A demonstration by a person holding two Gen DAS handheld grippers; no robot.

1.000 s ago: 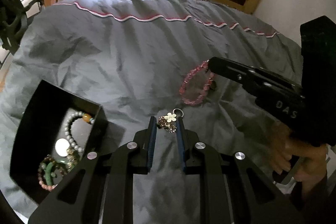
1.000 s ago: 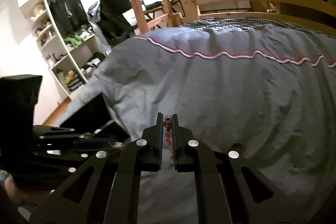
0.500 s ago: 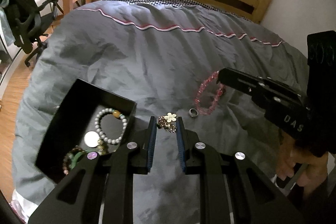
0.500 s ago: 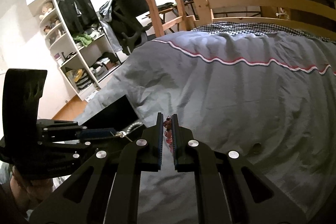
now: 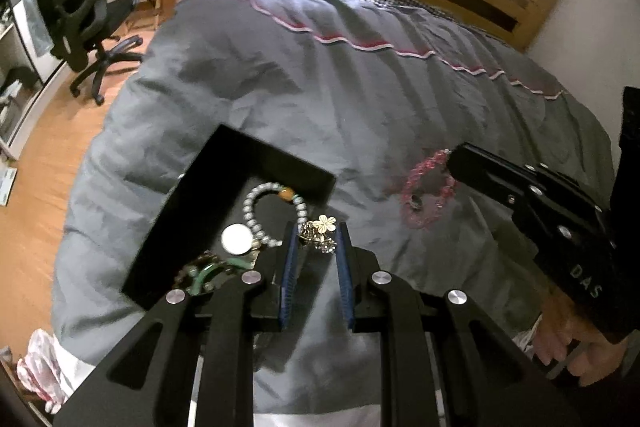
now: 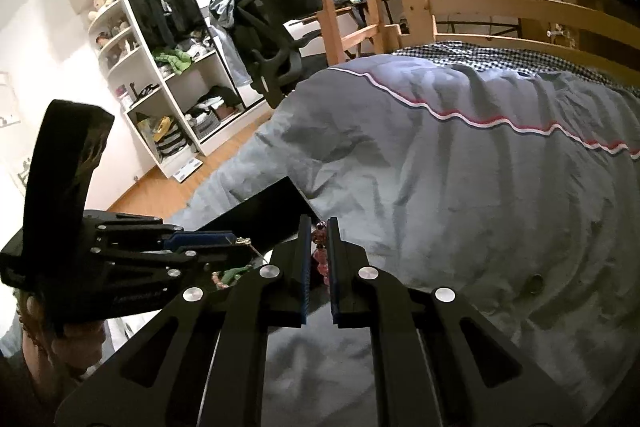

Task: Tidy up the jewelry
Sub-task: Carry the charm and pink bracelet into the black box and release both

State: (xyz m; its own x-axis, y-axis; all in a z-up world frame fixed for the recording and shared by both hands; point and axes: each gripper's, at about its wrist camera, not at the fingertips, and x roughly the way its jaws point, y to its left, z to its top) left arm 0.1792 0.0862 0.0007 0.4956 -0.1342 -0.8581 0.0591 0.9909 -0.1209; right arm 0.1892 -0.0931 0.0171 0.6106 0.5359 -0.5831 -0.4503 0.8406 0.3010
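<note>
A: Starting at the left, what sits in the black box [image 5: 192, 203]?

B: A grey bead bracelet [image 5: 272, 213], a white disc [image 5: 237, 238] and some green beads [image 5: 208, 273], gathered there since that open box on the grey duvet [image 5: 360, 91] is where the jewelry goes.

A: And the left gripper [image 5: 317, 239]?

B: Its blue-padded fingers are closed on a flower charm piece [image 5: 320, 233], held right at the tips, just over the box's near corner. I judge it is held so that letting go drops it inside.

A: Further right?

B: A pink bead bracelet [image 5: 426, 193] shows there, with a small ring [image 5: 416, 202] lying on the duvet inside its loop. The right gripper [image 6: 319, 247] has its fingers pinched on pink beads; whether the bracelet hangs clear of the cloth I cannot tell, as the left view is blurred there.

A: Why grip one edge?

B: Probably so the loop dangles and can be carried over to the box.
</note>
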